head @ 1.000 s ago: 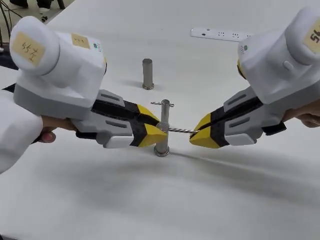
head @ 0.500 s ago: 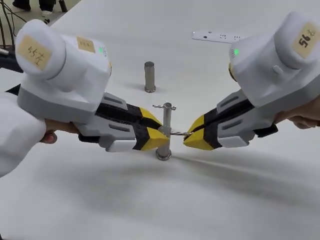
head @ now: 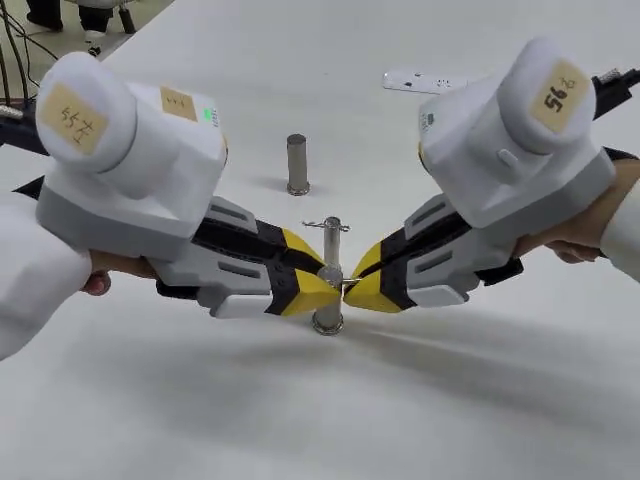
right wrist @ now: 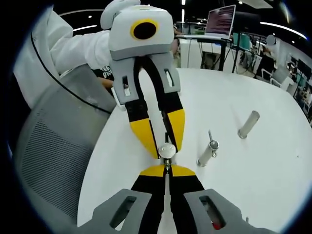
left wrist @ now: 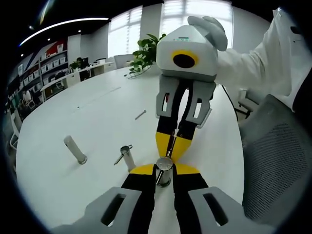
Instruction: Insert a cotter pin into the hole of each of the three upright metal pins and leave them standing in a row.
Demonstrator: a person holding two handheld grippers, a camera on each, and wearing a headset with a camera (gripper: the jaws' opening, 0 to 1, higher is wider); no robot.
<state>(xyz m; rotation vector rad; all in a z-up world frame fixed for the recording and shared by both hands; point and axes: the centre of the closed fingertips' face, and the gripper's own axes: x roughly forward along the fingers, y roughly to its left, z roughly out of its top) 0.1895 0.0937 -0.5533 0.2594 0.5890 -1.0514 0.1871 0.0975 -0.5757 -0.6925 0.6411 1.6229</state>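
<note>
One metal pin (head: 331, 245) stands between the left gripper's (head: 322, 290) closed fingers (head: 303, 288); right gripper (head: 358, 290) pinches the cotter pin (head: 346, 282).

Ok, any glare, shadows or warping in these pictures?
Head view: even light, sharp, faint soft shadows on the table beneath the left gripper and right gripper. Left gripper view: fisheye bends the table edge; windows blown out white. Right gripper view: same bending, bright ceiling lights.
</note>
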